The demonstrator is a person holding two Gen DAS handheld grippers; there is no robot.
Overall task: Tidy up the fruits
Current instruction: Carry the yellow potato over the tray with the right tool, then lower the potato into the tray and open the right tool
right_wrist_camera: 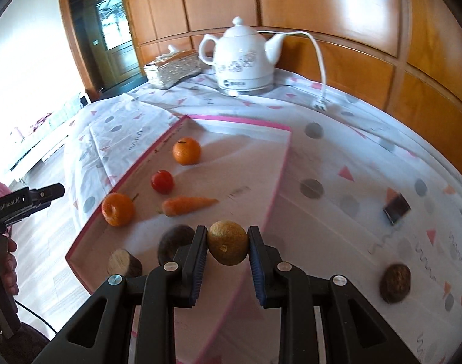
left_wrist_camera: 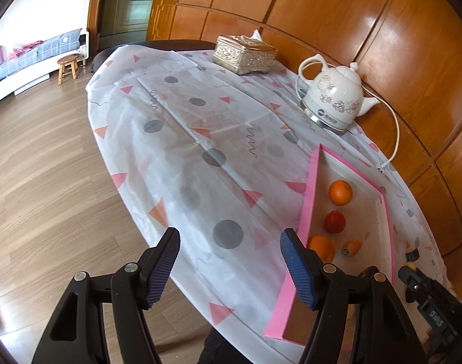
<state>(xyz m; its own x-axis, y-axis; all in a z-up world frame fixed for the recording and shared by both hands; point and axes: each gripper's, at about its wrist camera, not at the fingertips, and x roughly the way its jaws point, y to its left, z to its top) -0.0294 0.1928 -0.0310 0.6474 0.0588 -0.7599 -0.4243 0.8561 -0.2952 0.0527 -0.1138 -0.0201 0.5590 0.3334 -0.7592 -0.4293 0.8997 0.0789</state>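
The right tool (right_wrist_camera: 227, 244) pinches a round yellow-brown fruit (right_wrist_camera: 227, 246) between its blue pads, low in the centre of the right wrist view, pointing steeply down over the near edge of the pink-rimmed box (right_wrist_camera: 279, 179). The left tool (left_wrist_camera: 229, 262) stands spread and holds nothing, low in its own view, above the patterned tabletop (left_wrist_camera: 200, 139) just left of the box. Inside the box lie two oranges (right_wrist_camera: 186, 150), a carrot (right_wrist_camera: 188, 205) and a small red fruit (right_wrist_camera: 162, 181). A brown fruit (right_wrist_camera: 395, 282) sits outside, at the lower right.
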